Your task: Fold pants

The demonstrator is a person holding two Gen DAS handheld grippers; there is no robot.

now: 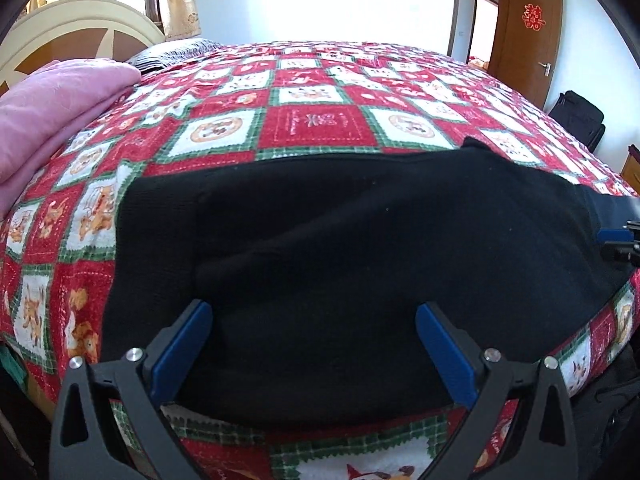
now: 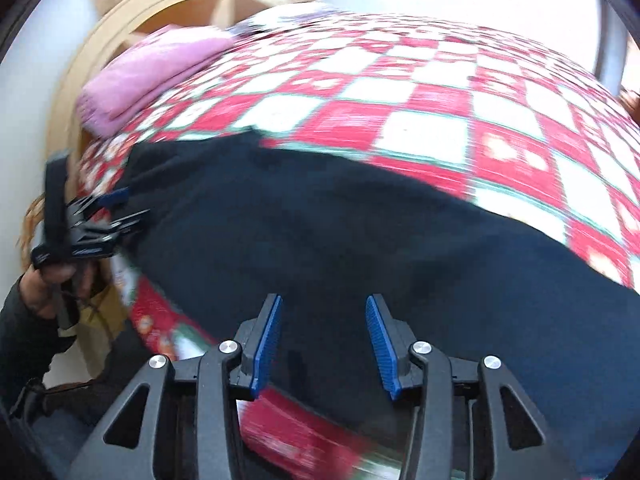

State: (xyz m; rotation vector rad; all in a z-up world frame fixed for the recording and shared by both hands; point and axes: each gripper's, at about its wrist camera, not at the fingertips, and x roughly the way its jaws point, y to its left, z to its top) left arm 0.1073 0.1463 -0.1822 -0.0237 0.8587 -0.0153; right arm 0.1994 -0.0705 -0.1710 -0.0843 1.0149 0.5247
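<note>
Pants (image 1: 340, 248) soft, limp, light on bedspread (image 1: 312, 120); best pinched at the edge or corners. Left tongs (image 1: 314, 350) wide apart, empty; right tongs (image 2: 324, 344) part-open, empty.

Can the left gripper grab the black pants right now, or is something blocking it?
Probably yes. The left gripper is open, its blue pads spread right above the black pants, and nothing lies between them. The pink blanket sits off to the side on the bedspread.
</note>
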